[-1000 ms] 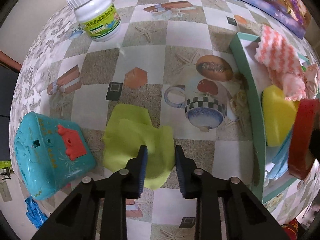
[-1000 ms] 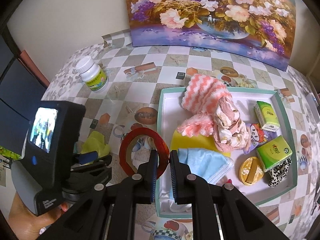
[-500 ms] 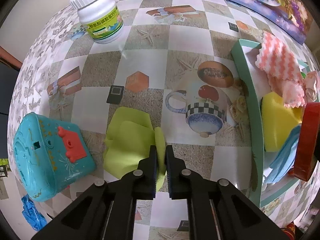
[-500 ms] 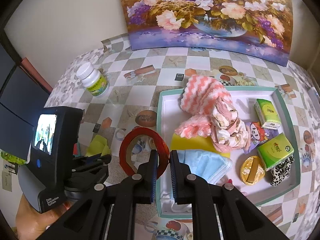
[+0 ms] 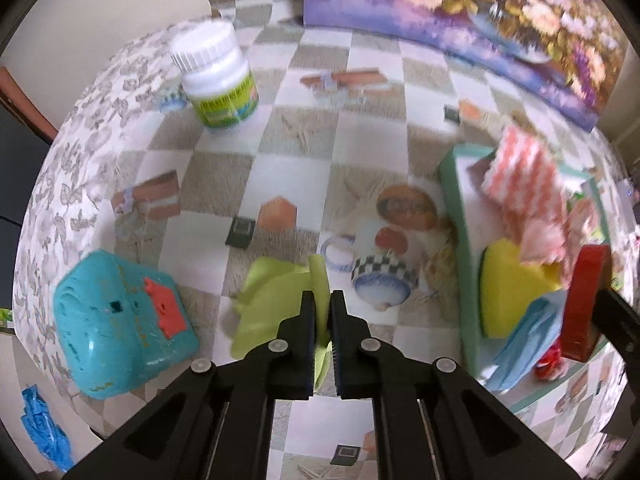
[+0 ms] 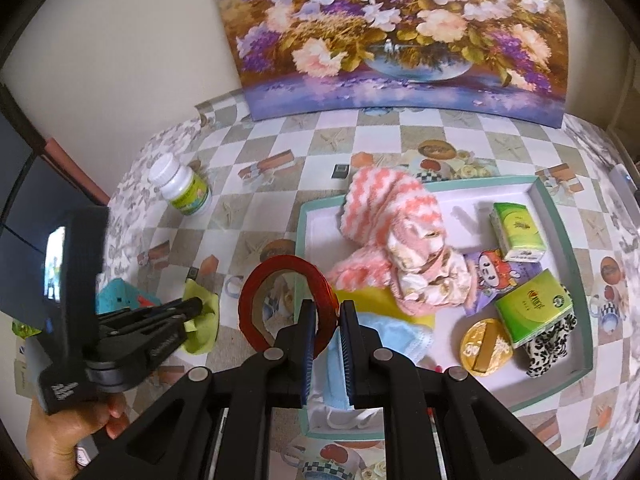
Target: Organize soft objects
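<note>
My left gripper (image 5: 321, 322) is clamped on the lime-green cloth (image 5: 272, 304), lifted off the checkered table (image 5: 360, 148), left of the teal tray (image 6: 560, 224). Right gripper (image 6: 324, 330) is pinching the red ring (image 6: 288, 300) w/ its rim betw. the pads. White bottle (image 5: 216, 80): label txt too blurry to read.

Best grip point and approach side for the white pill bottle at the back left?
Grip the white pill bottle across its labelled body, below the ribbed cap, coming in level from the near side. It stands upright with bare tablecloth around it, so the round sides are probably open to both fingers; the cap looks wider and may slip.
</note>
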Available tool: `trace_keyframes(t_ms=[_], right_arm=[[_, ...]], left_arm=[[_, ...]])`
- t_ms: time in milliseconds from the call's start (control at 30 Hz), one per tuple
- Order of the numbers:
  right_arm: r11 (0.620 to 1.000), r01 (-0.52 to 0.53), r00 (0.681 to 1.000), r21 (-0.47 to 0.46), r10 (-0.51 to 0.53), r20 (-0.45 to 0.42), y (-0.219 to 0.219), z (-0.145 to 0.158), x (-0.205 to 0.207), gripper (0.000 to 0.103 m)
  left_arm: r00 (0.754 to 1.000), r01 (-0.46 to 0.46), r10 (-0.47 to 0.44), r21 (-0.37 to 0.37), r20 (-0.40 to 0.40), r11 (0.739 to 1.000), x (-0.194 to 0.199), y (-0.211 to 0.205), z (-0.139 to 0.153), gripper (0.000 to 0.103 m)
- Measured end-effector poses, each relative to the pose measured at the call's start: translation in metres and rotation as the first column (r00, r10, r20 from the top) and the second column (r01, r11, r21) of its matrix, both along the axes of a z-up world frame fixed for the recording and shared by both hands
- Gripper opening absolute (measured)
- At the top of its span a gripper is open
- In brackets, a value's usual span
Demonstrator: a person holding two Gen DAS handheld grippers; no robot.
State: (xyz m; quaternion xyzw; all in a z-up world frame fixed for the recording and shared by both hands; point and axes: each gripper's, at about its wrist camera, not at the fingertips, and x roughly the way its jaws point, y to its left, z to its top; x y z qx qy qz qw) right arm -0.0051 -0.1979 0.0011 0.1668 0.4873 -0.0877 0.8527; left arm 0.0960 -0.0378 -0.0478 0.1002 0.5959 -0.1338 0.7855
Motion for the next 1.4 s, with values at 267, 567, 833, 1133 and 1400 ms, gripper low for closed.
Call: trace_keyframes(t_ms=[267, 567, 833, 1133, 1400], right_arm=[[1.0, 0.03, 0.998, 0.009, -0.03, 0.049, -0.015, 0.016, -0.007, 0.013], [0.997, 0.071, 0.994, 0.0, -0.071, 0.083, -0.033, 0.029, -0.017, 0.013], [0.989, 0.144, 0.985, 0.026, -0.145, 0.089, -0.068, 0.03, -0.031, 0.013], [0.957, 0.286, 0.955, 0.057, -0.289, 0.062, -0.13, 0.021, -0.059, 0.013], [0.948, 0.315, 0.948, 0.047, -0.316, 0.032, -0.144, 0.012, -0.068, 0.013]], left_arm=[[0.993, 0.008, 0.004, -0.096, 0.118, 0.995, -0.008, -0.013, 0.05, 0.006], [0.976, 0.097, -0.056, -0.186, 0.211, 0.978, -0.03, -0.045, 0.092, 0.006], [0.967, 0.166, -0.115, -0.22, 0.228, 0.961, -0.044, -0.079, 0.106, 0.006], [0.954, 0.256, -0.2, -0.26, 0.223, 0.931, -0.061, -0.122, 0.109, 0.006], [0.955, 0.276, -0.231, -0.28, 0.184, 0.919, -0.063, -0.132, 0.099, 0.006]])
